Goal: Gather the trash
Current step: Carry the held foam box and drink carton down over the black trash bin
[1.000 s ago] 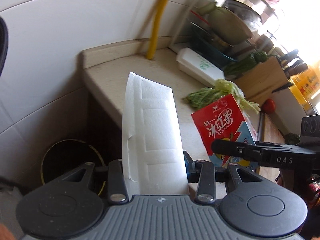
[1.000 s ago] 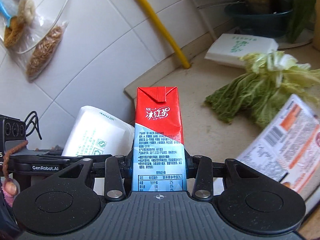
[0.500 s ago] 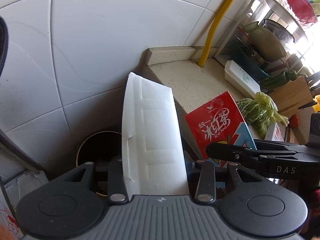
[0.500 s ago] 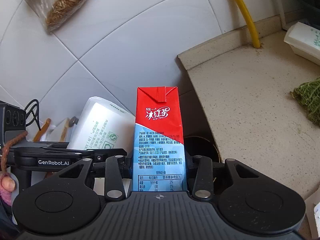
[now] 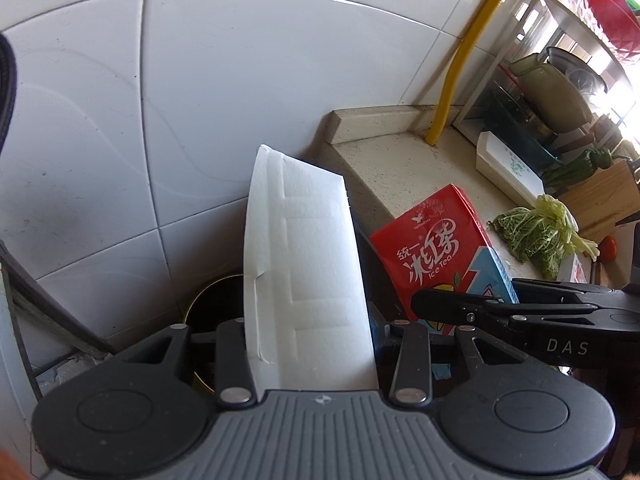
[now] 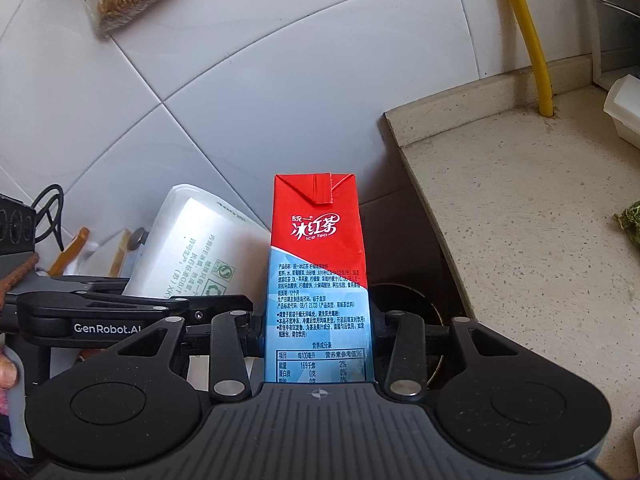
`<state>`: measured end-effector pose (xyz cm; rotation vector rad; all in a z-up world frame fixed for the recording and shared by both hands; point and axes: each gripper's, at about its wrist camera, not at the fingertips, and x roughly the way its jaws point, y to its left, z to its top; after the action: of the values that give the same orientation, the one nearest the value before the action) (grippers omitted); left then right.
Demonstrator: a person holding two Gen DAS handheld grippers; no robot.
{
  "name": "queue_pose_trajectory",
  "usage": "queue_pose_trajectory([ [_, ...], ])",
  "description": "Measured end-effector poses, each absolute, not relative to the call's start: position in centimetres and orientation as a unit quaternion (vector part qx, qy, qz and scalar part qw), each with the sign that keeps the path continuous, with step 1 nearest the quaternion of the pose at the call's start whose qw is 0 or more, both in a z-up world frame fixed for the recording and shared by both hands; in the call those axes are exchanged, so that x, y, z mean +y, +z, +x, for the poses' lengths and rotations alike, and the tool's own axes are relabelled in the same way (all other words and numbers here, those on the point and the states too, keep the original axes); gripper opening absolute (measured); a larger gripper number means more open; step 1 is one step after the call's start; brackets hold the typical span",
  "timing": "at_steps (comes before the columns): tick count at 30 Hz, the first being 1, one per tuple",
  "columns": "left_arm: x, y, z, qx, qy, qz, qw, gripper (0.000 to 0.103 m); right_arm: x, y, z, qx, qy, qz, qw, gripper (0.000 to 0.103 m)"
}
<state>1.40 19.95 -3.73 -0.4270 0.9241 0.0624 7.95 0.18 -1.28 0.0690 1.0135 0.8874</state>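
Right now my left gripper [image 5: 310,332] is clamped on a white foam box [image 5: 306,272], its jaws pressed against both sides, the box sticking up and forward out of them. My right gripper [image 6: 318,330] is clamped the same way on a red and blue tea carton [image 6: 318,280], which stands upright between the jaws with its folded top away from me.

Taking the bin [image 5: 212,304] as my landmark: it is the dark round one with a yellowish rim, low against the tiled wall [image 5: 200,100]. From the left wrist view the foam box hangs in front of it and covers most of its opening. From the right wrist view the carton hides its left part, and only a dark arc shows just to the carton's right. The two grippers sit side by side above it, each in the other's view.

Right of the bin rises the end of the counter [image 6: 520,208]. Further along it, well away from the bin, a yellow pipe [image 5: 460,60] runs up the wall, and another white box [image 5: 508,160] and some leafy greens [image 5: 536,236] lie on top.
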Motion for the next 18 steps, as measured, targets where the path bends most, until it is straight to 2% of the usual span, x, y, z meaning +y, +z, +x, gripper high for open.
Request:
queue_pose_trajectory([
  [18,21.4,-5.7,3.2,0.462,0.053,-0.187,0.865,0.037,2.8,-3.1,7.8,0.484,0.393,0.004,0.782,0.048],
])
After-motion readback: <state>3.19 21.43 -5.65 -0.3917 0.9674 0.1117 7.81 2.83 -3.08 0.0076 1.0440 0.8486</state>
